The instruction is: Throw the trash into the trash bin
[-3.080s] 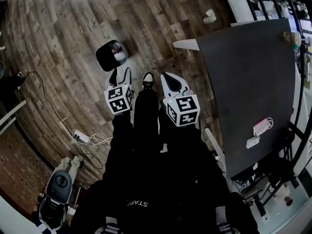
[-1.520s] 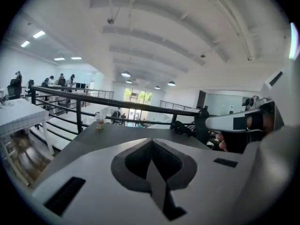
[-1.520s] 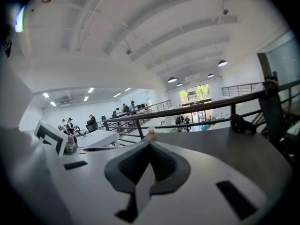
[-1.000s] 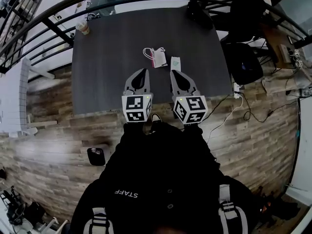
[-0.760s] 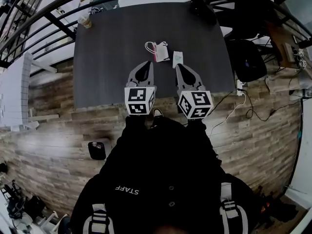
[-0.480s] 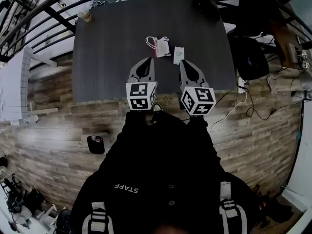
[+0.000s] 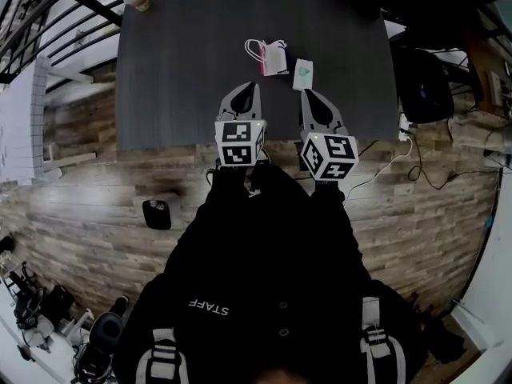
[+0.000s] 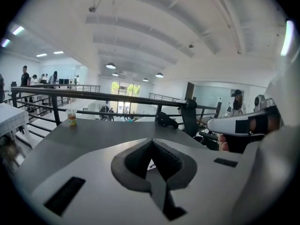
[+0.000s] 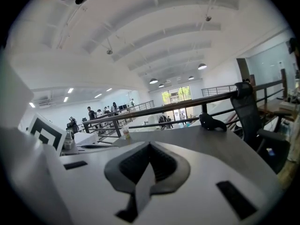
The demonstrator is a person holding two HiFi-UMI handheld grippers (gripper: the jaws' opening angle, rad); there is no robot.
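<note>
- Black jacket [image 7: 264,294] on the person fills the near side, short of the dark grey table [image 7: 176,78].
- Left gripper [image 7: 250,88] reaches over the table's near edge. Its jaws are pressed together with nothing between them.
- Right gripper [image 7: 309,93] lies beside it over the same edge. Its jaws are likewise closed and hold nothing.
- Small black trash bin [image 7: 158,213] stands on the wood floor [image 7: 80,182], off the table's near side and to the person's left.
- On the table just past the left gripper's tip lies a white pouch [image 7: 272,57] with a pink-edged loop.
- A small white packet [image 7: 302,74] lies just right of the pouch, beyond the right gripper's tip. Neither gripper touches either piece.
- A drink cup [image 7: 138,0] stands at the table's far left corner.
- A dark metal railing [image 8: 93,95] runs beyond the table's far edge.
</note>
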